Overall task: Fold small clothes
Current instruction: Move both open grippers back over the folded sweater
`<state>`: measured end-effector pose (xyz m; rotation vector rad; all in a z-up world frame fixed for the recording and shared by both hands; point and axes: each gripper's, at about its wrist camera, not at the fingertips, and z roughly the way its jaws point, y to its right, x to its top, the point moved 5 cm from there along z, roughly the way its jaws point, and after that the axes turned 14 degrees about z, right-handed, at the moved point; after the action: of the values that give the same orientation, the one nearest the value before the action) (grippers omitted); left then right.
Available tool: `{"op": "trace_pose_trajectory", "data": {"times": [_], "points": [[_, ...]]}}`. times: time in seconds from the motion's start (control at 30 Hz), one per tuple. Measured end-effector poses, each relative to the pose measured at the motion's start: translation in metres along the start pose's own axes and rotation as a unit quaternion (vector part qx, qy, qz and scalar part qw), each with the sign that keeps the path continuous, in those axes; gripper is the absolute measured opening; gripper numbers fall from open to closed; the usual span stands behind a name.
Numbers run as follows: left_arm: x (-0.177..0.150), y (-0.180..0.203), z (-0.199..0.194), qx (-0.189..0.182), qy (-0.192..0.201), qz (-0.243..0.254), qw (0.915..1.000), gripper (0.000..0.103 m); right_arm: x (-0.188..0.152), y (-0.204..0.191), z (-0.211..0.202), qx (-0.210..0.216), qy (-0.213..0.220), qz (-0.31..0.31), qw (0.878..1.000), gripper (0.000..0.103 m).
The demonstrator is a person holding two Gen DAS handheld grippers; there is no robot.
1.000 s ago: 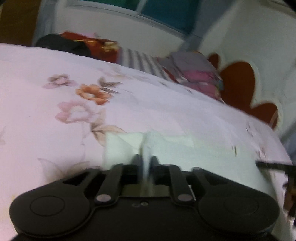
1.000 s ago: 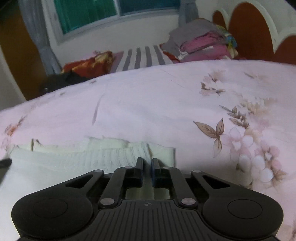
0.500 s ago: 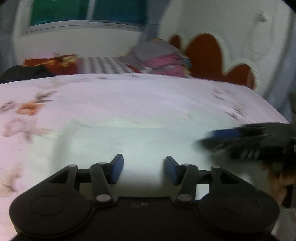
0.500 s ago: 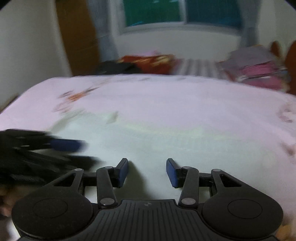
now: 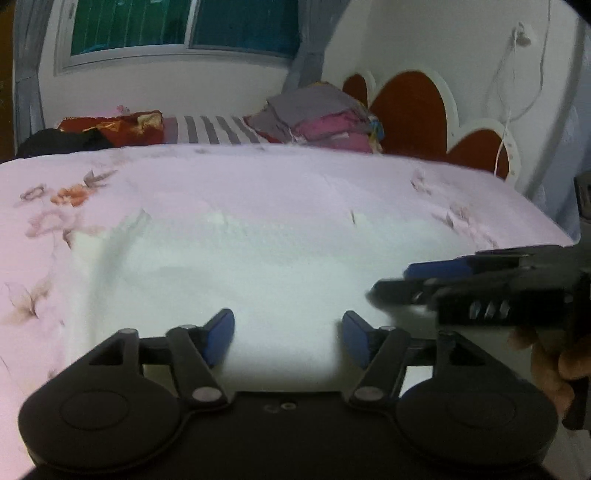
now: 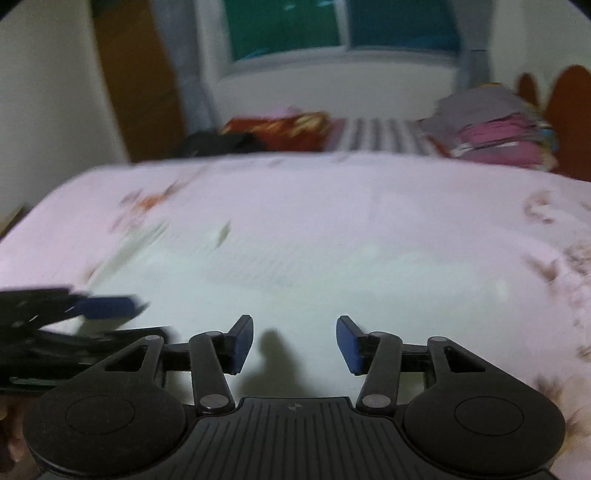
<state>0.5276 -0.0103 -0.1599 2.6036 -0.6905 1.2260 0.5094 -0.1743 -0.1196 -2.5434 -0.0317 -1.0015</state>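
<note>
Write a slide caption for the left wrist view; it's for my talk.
Open left gripper over pale garment on floral bedsheet.

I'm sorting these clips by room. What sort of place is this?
Most likely a bedroom. The work surface is a bed with a floral sheet, a scalloped headboard stands against the wall, and a pile of folded clothes sits by it under a window.

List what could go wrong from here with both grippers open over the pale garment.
1. The left gripper and right gripper sit close together over the pale white-green knit garment; closing in could knock them together.
2. Neither holds cloth, so the fold may relax.
3. The garment blends into the pink floral bedsheet; an edge grab might catch sheet too.
</note>
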Motion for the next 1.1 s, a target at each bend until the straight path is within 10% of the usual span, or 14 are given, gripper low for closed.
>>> {"op": "trace_pose_trajectory", "data": {"times": [0.2,0.43,0.67,0.83,1.1], "points": [[-0.024,-0.041,-0.023,0.078,-0.013,-0.023,0.9966,0.063,-0.012,0.061,-0.015,-0.148,0.029,0.049,0.987,0.050],[-0.025,0.022,-0.046,0.032,0.003,0.005,0.9995,0.065,-0.031,0.008,-0.048,-0.065,0.028,0.003,0.997,0.050],[-0.046,0.029,-0.059,0.052,-0.025,0.005,0.9983,0.063,-0.060,0.018,-0.054,-0.133,-0.001,0.031,0.991,0.049],[-0.057,0.048,-0.067,0.048,-0.030,0.002,0.9984,0.064,-0.085,-0.032,-0.074,-0.048,-0.011,0.010,0.999,0.049],[-0.065,0.053,-0.074,0.062,-0.042,0.003,0.9972,0.065,-0.106,-0.045,-0.064,-0.047,-0.034,0.015,0.998,0.049]]}}
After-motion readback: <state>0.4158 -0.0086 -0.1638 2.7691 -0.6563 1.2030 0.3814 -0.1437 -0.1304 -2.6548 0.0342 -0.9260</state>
